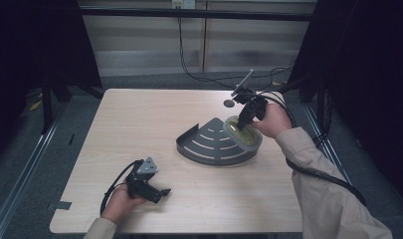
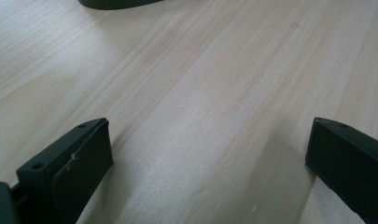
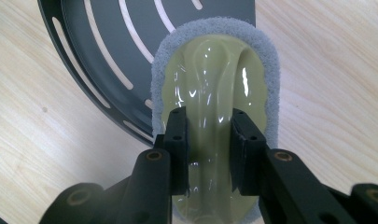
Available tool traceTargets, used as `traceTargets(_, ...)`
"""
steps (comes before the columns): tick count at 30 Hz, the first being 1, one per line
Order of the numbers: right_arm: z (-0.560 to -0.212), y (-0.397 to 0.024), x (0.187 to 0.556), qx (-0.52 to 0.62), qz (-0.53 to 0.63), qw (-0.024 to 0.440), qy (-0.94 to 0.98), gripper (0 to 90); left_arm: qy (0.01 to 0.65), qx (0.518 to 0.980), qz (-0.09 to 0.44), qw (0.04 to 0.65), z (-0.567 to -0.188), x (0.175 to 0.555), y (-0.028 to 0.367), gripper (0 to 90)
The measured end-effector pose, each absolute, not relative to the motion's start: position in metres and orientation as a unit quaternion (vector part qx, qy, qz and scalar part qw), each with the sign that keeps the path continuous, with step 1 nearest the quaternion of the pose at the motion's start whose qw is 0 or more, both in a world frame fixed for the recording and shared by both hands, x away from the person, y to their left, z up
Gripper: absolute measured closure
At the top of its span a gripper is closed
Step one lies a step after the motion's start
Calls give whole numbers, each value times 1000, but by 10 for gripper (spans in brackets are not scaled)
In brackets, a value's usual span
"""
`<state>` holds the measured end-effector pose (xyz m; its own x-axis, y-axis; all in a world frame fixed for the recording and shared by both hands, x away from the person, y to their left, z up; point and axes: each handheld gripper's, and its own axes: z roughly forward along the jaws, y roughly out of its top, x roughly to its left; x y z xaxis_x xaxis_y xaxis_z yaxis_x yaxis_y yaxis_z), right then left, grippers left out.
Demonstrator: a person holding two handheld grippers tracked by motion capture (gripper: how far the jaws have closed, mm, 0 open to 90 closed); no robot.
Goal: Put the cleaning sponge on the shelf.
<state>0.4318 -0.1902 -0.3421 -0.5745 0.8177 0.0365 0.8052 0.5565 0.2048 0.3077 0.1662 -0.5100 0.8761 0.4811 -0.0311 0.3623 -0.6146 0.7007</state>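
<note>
Grey felt rims the scrubber [image 3: 214, 93], pinched by its glossy ridge in the right gripper [image 3: 209, 140] and lying on the rim of the dark slotted rack [image 1: 214, 142]. A hard push could skid the unheld rack across the table [image 1: 139, 119], since the left gripper [image 1: 156, 191] rests apart, jaws spread. The high view shows both hands; the right gripper view shows the grip itself.

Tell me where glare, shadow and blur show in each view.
High view: table evenly lit, surroundings nearly black. Right gripper view: bright glare streaks on the glossy scrubber handle, sharp between the fingers. Left gripper view: soft sheen on the wood, fingers dark and slightly blurred, faint shadows beneath them.
</note>
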Motion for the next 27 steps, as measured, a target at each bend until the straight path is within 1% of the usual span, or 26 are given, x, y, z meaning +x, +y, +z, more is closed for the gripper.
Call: traceTargets(27, -356, -180, 449, 465, 101, 22, 879, 715, 236, 895, 80, 370, -510, 308, 166, 0)
